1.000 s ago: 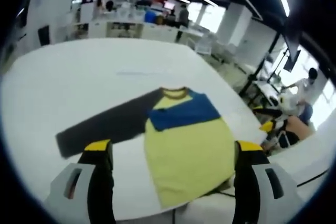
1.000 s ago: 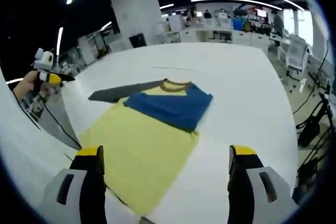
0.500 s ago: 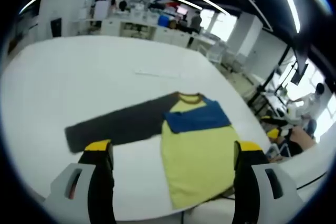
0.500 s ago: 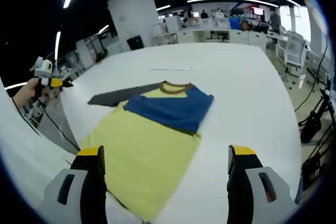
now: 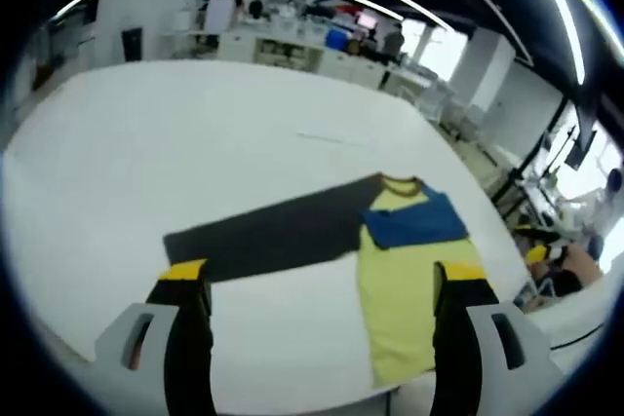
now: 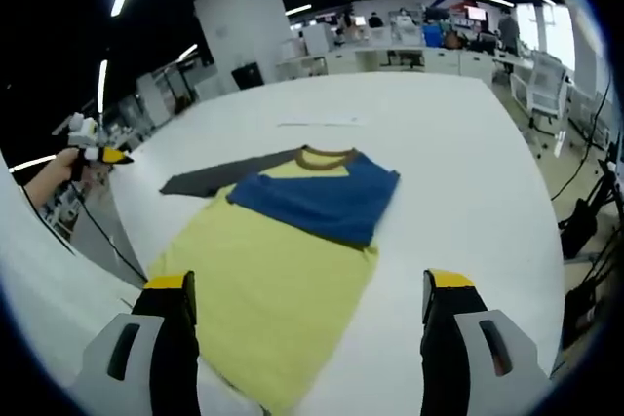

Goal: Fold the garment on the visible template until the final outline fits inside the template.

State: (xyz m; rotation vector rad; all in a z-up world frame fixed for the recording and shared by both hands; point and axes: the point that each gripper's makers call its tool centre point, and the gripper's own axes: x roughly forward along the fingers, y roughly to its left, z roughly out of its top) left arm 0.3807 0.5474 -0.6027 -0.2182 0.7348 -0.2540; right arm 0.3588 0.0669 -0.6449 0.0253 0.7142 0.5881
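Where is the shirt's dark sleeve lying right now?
In the left gripper view the dark sleeve stretches flat across the white table, running left from the yellow and blue shirt, just above the left gripper.

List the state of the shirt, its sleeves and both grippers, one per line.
Shirt: lying flat on the white table, partly folded.
Dark sleeve: stretched out flat.
Blue sleeve: folded across the chest.
Left gripper: open, holding nothing.
Right gripper: open, holding nothing.
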